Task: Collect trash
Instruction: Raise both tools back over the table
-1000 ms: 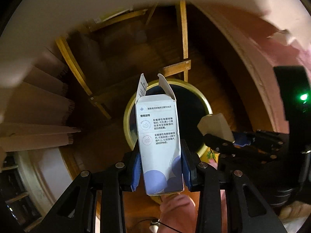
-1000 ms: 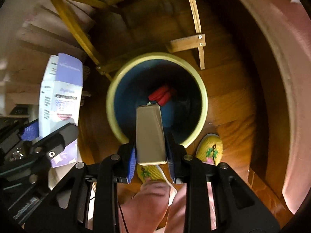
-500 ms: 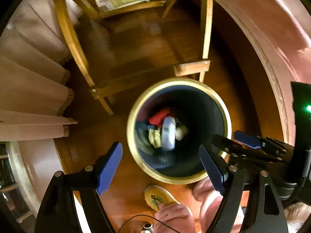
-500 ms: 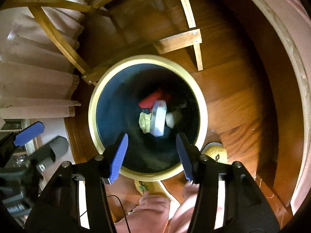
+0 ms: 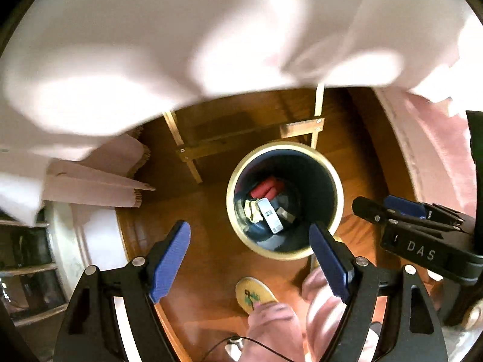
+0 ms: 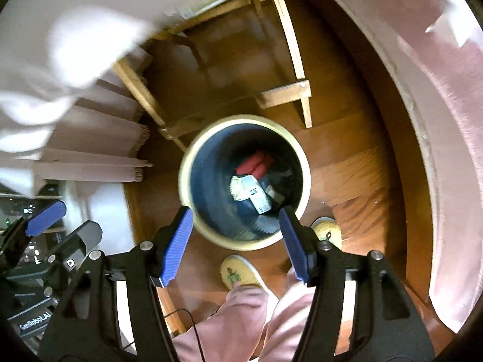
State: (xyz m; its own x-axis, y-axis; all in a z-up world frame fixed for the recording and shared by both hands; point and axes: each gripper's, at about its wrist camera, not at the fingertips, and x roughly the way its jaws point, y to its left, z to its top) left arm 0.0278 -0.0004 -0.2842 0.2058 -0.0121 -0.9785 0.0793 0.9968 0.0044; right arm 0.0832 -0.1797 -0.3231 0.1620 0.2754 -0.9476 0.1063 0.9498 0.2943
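A round bin (image 5: 337,187) (image 6: 184,178) with a cream rim and dark blue inside stands on the wooden floor below both grippers. Inside lie a white carton (image 5: 269,215) (image 6: 256,196), a red packet (image 5: 265,187) (image 6: 255,163), crumpled pale paper (image 5: 252,211) and a small tan box (image 5: 285,214). My left gripper (image 5: 250,259) hangs open above the bin's near-left side, nothing between its blue pads. My right gripper (image 6: 237,241) is open too, over the bin's near rim, and shows at the right of the left wrist view (image 5: 389,208).
A white tablecloth (image 5: 181,45) (image 6: 60,45) overhangs the top of both views. Wooden chair legs and rungs (image 5: 250,138) (image 6: 286,93) stand just beyond the bin. A person's pink trouser legs (image 6: 247,316) and yellow slippers (image 5: 255,295) (image 6: 238,271) are close below. A pink drape (image 6: 446,150) runs down the right.
One second ago each gripper held a box over the bin; both opened and the boxes dropped in. Since then both grippers have risen, so the bin looks smaller and the tablecloth fills the top.
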